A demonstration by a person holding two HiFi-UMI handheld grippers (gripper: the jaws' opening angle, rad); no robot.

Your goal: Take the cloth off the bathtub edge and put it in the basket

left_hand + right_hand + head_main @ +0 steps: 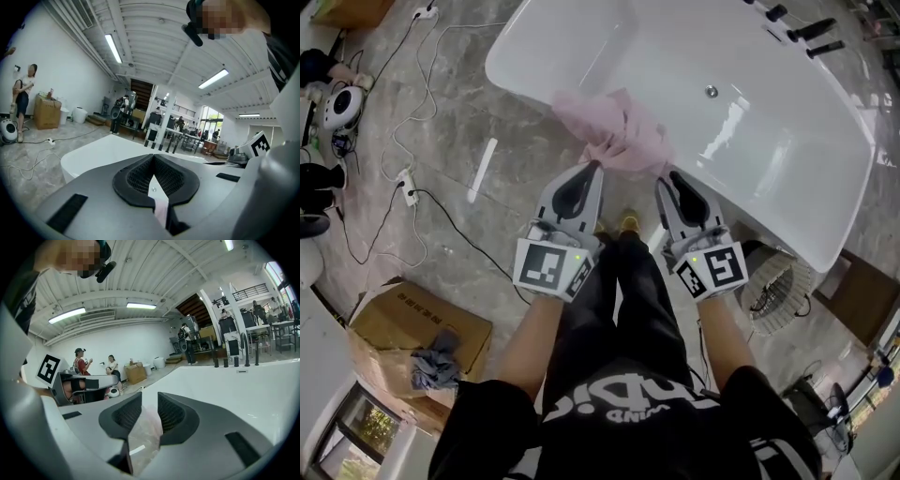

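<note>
Left gripper (pixel 592 169) pinches cloth (pixel 621 134), apparently draped on bathtub (pixel 581 42).

Bathtub (pixel 750 141) blocks ahead; basket (pixel 766 291) near right; cables (pixel 455 230) cross floor (pixel 516 122) left.

Grey marbled floor (pixel 525 159); a white power strip (pixel 409 187) at ten o'clock, a cardboard box (pixel 403 319) at eight. White ribbed ceiling (pixel 154 33) carries strip lights (pixel 114 48).
</note>
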